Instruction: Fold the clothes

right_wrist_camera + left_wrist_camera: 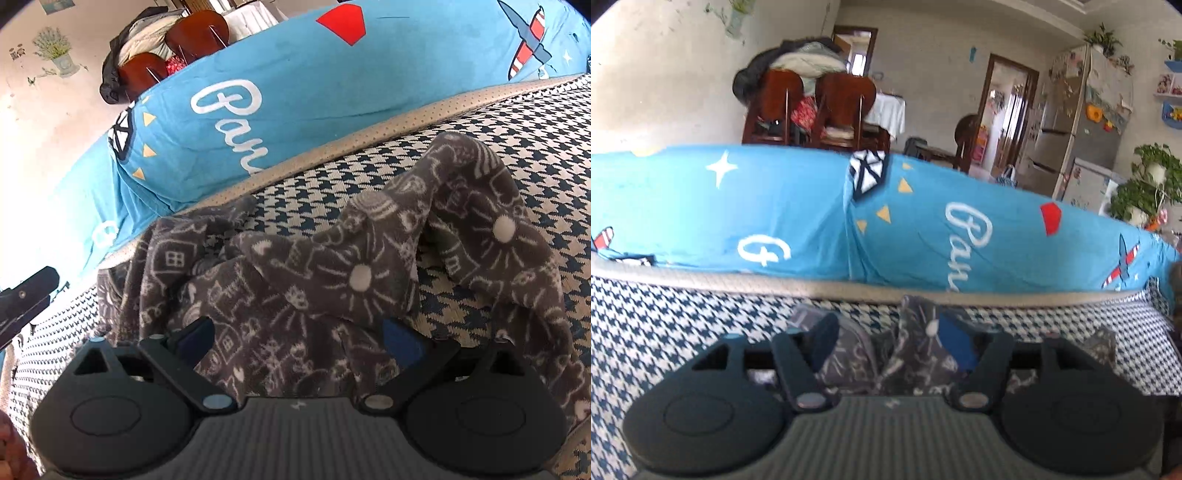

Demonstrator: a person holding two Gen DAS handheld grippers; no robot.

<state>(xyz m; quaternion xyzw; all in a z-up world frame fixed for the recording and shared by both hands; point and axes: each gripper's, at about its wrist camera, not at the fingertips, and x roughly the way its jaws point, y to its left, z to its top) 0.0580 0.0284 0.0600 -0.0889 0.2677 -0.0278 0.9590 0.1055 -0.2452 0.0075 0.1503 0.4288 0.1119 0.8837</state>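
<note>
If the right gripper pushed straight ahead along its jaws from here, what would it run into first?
Most likely the grey patterned garment: it lies bunched between and just beyond the open jaws of the right gripper, on the houndstooth cover. Depth is hard to judge.

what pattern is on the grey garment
White doodle line drawings, houses and suns, on the dark grey garment; clearest in the right wrist view.
</note>
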